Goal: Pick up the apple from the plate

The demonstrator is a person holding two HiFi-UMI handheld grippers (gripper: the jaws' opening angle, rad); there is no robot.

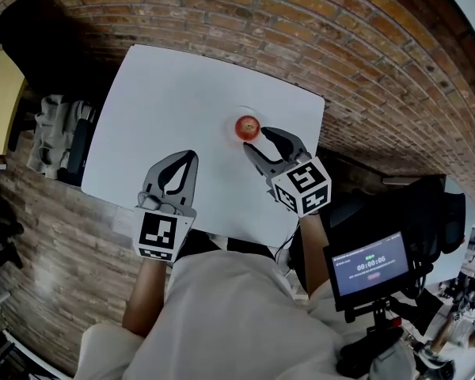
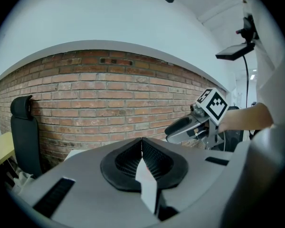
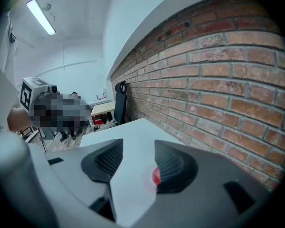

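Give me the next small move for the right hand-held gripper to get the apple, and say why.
Probably nudge the right hand-held gripper forward and slightly sideways to centre the apple. Its jaws stand apart, but in the right gripper view the apple peeks from behind one jaw, not in the gap.

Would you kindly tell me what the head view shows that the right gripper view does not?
Only the head view shows the timer screen and the left claw, its jaws shut and empty. Only the right gripper view shows the ceiling light. Both show the apple on the white table, the brick wall, the black chair and the open right claw, with the apple near its tips but not gripped.
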